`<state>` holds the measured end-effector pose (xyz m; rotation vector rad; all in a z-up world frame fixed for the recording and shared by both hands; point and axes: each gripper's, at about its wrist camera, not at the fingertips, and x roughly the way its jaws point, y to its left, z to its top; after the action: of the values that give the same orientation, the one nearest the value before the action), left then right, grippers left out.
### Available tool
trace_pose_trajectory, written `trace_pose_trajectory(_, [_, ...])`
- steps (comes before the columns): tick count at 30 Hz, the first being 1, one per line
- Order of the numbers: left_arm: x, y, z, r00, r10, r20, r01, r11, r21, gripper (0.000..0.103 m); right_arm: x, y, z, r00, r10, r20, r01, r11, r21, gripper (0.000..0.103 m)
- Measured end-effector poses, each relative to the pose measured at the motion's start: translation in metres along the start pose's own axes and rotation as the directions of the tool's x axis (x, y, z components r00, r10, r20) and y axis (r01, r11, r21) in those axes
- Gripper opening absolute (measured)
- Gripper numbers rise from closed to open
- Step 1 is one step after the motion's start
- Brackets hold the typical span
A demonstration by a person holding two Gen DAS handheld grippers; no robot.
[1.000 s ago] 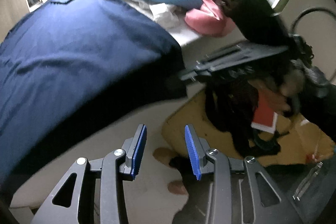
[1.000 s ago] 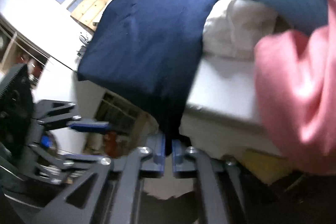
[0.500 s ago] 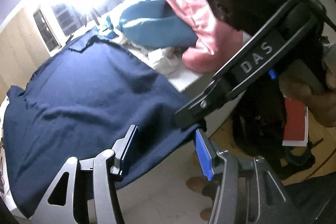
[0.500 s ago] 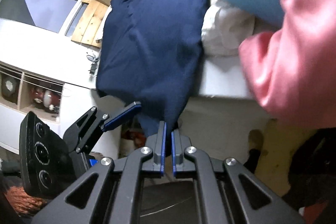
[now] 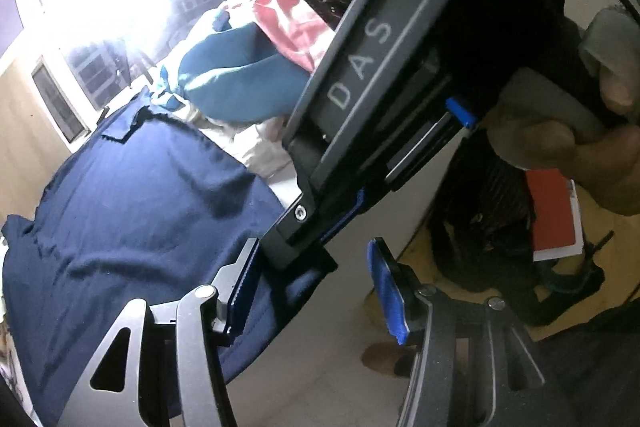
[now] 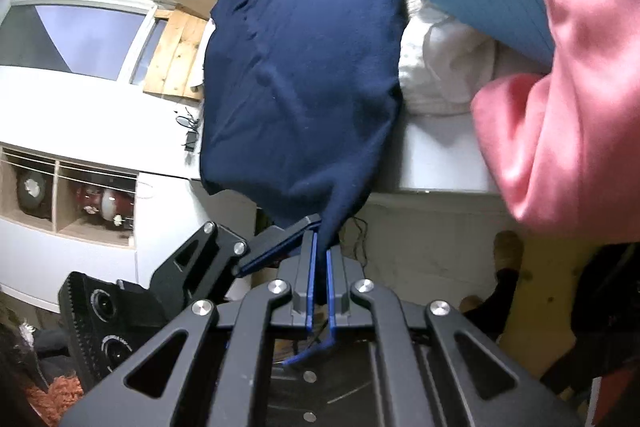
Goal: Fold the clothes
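A navy garment (image 5: 140, 211) lies spread on the white table (image 6: 440, 159), one corner hanging over the front edge. My right gripper (image 6: 320, 259) is shut on that hanging corner. In the left wrist view the right gripper (image 5: 296, 247) shows as a large black body marked DAS, with its tip at the corner. My left gripper (image 5: 314, 293) is open. Its left finger lies against the navy cloth, and the pinched corner sits between its blue pads. One finger of the left gripper (image 6: 276, 245) reaches in beside the right gripper's tips.
A pile of teal (image 5: 240, 83), pink (image 6: 560, 87) and white clothes (image 6: 444, 67) sits on the table beside the navy garment. A hand (image 5: 560, 155) holds the right gripper. On the floor below are a black bag with a red book (image 5: 554, 215) and a yellow mat. White shelving (image 6: 80, 195) stands at left.
My left gripper has risen and closed in on the hanging corner, which now sits between its open fingers. The right gripper has stayed shut on the corner and looms much nearer.
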<state>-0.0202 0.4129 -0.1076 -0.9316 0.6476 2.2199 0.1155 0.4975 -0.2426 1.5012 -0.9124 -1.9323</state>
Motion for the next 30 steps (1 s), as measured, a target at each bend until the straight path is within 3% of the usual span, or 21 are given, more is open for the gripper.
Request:
trace_pose_trajectory(2, [0.002,0.005,-0.001,1.000,-0.018,-0.012,0.017,1.000,-0.019,0.042,-0.002,0.003,-0.001,1.000,-0.010,-0.005,0.010,1.000,-0.009,0.005])
trace_pose_trajectory(3, [0.004,0.008,-0.002,0.999,-0.029,-0.021,0.028,0.999,-0.025,0.024,-0.003,0.005,-0.002,1.000,-0.017,-0.010,0.017,1.000,-0.015,0.006])
trace_pose_trajectory(6, [0.009,0.016,-0.003,0.996,-0.076,-0.048,0.074,0.996,-0.038,0.008,-0.011,0.011,-0.003,0.998,-0.049,-0.026,0.048,0.998,-0.035,0.008])
trace_pose_trajectory(10, [0.005,0.033,0.000,0.990,-0.130,-0.045,0.125,0.987,-0.096,0.006,-0.034,0.019,0.003,0.988,-0.147,-0.038,0.145,0.987,-0.070,0.008])
trace_pose_trajectory(13, [-0.006,0.045,0.004,0.985,-0.170,-0.022,0.165,0.974,-0.157,0.006,-0.066,0.041,0.034,0.975,-0.218,0.034,0.221,0.965,-0.144,0.008])
trace_pose_trajectory(14, [-0.010,0.048,0.006,0.983,-0.180,-0.015,0.175,0.969,-0.172,0.006,-0.075,0.052,0.053,0.973,-0.222,0.070,0.231,0.957,-0.174,0.012])
trace_pose_trajectory(16, [-0.015,0.054,0.010,0.979,-0.201,-0.013,0.195,0.962,-0.190,0.006,-0.090,0.072,0.095,0.964,-0.226,0.142,0.254,0.938,-0.236,0.040])
trace_pose_trajectory(17, [-0.017,0.058,0.011,0.977,-0.214,-0.011,0.207,0.957,-0.203,0.006,-0.091,0.079,0.121,0.958,-0.227,0.176,0.269,0.924,-0.272,0.061])
trace_pose_trajectory(18, [-0.017,0.066,0.013,0.972,-0.235,-0.004,0.228,0.946,-0.232,0.006,-0.091,0.083,0.151,0.947,-0.238,0.215,0.297,0.905,-0.305,0.063])
trace_pose_trajectory(20, [-0.017,0.077,0.016,0.966,-0.260,0.003,0.251,0.929,-0.271,0.006,-0.077,0.086,0.220,0.923,-0.281,0.263,0.359,0.873,-0.329,0.061])
trace_pose_trajectory(21, [-0.017,0.081,0.017,0.964,-0.267,0.003,0.256,0.923,-0.286,0.006,-0.066,0.083,0.256,0.906,-0.317,0.282,0.402,0.853,-0.334,0.051])
trace_pose_trajectory(23, [-0.016,0.089,0.019,0.960,-0.280,0.003,0.267,0.911,-0.314,0.006,-0.040,0.074,0.328,0.859,-0.402,0.318,0.498,0.800,-0.335,0.040])
trace_pose_trajectory(25, [-0.016,0.097,0.021,0.956,-0.292,0.003,0.275,0.898,-0.343,0.006,-0.010,0.045,0.400,0.817,-0.494,0.299,0.570,0.770,-0.286,0.040])
trace_pose_trajectory(27, [-0.012,0.104,0.020,0.957,-0.292,-0.003,0.269,0.886,-0.378,0.006,0.013,0.013,0.451,0.789,-0.553,0.268,0.609,0.762,-0.220,0.040])
trace_pose_trajectory(30, [-0.007,0.114,0.019,0.957,-0.291,-0.011,0.258,0.865,-0.431,0.006,0.038,-0.017,0.497,0.751,-0.611,0.250,0.654,0.739,-0.160,0.041])
